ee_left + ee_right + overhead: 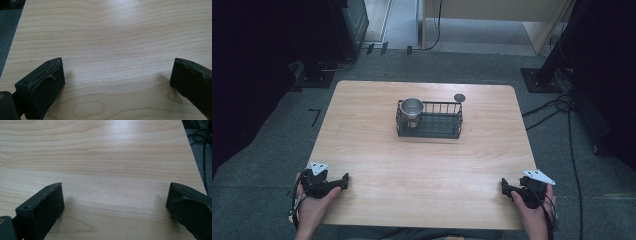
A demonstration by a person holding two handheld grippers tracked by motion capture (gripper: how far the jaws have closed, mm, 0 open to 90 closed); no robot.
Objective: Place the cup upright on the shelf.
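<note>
- Both jaws spread, empty: left hand-held gripper at 7 o'clock, right hand-held gripper at 5 o'clock on the bench.
- Steel cup stands in the wire basket at 12 o'clock; a careless reach may snag the wires and tip it.

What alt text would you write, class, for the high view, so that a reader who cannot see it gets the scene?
A person rests a left gripper and a right gripper on the near corners of a wooden table. Toward its far side stands a black wire basket with a metal cup at its left end, and a small dark round object lies just behind the basket.
</note>
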